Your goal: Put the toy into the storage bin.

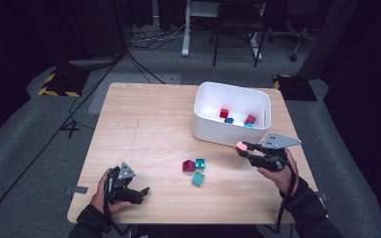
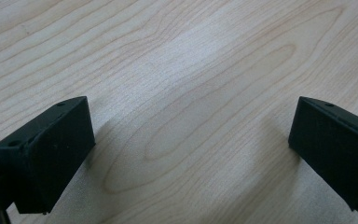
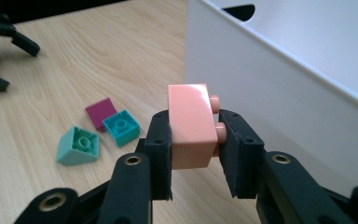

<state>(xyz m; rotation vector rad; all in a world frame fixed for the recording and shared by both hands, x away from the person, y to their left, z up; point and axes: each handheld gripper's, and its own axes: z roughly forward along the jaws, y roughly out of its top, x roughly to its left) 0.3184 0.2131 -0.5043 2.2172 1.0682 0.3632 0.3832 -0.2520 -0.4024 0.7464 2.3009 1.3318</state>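
Right tongs (image 3: 193,154) around unmarked pink brick (image 3: 191,123)

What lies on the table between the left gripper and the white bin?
Three loose bricks: a magenta brick, a teal brick and a lighter teal brick, with bare wood around them, between the left gripper and the white bin. The high view shows it.

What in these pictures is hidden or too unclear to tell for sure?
- White plastic bin: in the high view the near wall hides part of its floor; the red and teal blocks inside are too small to count.
- Salmon-pink studded plastic brick: in the right gripper view the right hand-held gripper covers its lower sides.
- Left hand-held gripper: in its own view the frame edges cut off both jaws.
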